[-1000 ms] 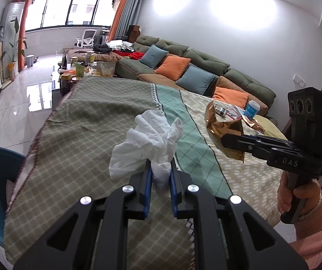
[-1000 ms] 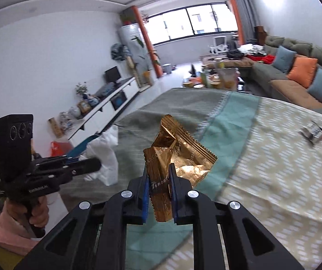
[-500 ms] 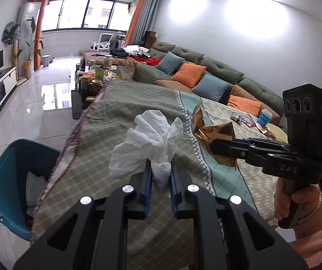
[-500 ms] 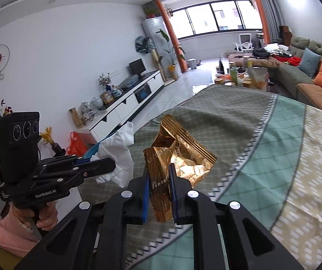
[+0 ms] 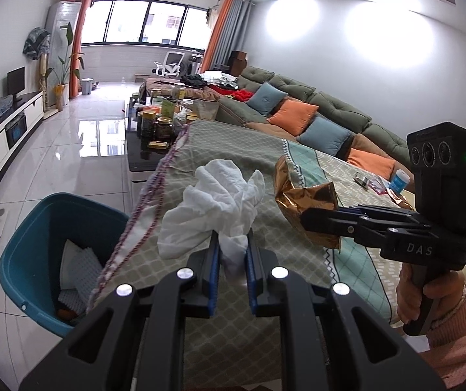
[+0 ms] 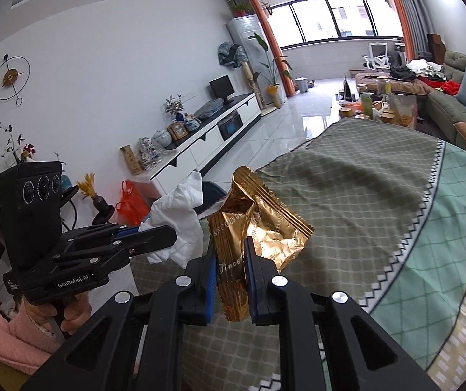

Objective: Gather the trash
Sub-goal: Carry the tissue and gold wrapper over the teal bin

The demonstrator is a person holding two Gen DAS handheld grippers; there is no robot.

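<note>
Beside the table's left edge, on the floor, stands the teal bin, partly filled, its near rim cut off. Left gripper: jaws nearly closed on the crumpled white tissue, above the tablecloth. Right gripper: clamped on the gold wrapper. Step judged: carrying both to the bin; next, reach over it and release. Far-right litter is too small to identify.

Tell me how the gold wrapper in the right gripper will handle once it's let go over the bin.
The gold wrapper looks empty and crumpled, so probably very light and may flutter rather than drop straight. Its foil holds creases, so it is likely thin yet springy. The glossy surface could slip from the fingers.
</note>
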